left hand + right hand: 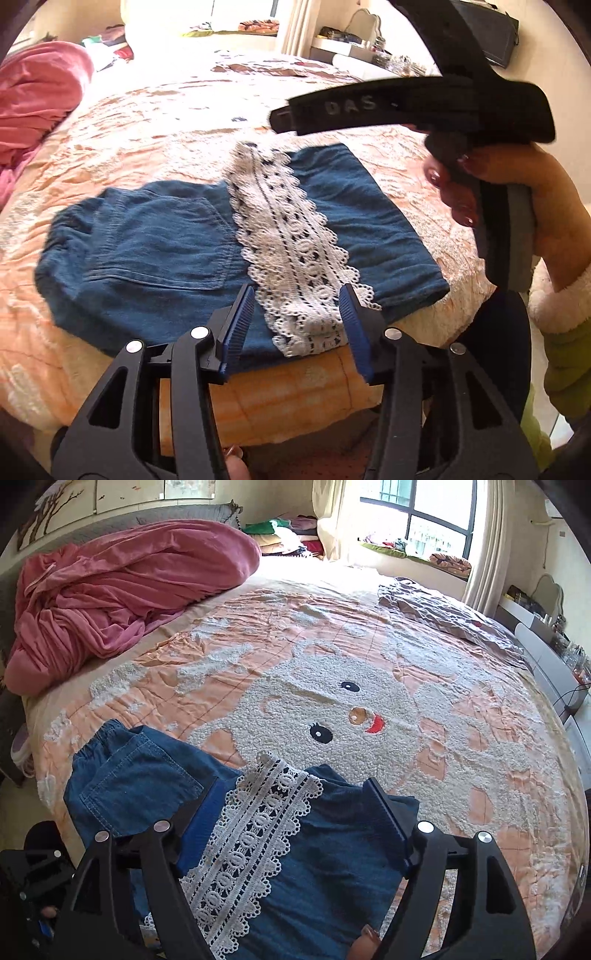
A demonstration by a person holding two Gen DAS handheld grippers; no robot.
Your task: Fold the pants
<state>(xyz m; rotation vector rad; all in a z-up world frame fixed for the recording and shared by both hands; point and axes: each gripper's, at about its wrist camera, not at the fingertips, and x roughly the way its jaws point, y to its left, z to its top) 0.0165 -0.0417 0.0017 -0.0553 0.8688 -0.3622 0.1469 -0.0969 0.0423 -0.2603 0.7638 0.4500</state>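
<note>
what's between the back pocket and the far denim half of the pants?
A white lace band lies across the pants, between the pocket and the other denim half. Both wrist views show it.

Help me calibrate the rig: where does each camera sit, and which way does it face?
Left wrist: on the left tool, above the bed's near edge, facing the denim pants; the right hand with its device shows at right.
Right wrist: on the right tool, above the pants, facing the pink blanket and window.
Shared: pants, lace trim, rabbit bedspread.
</note>
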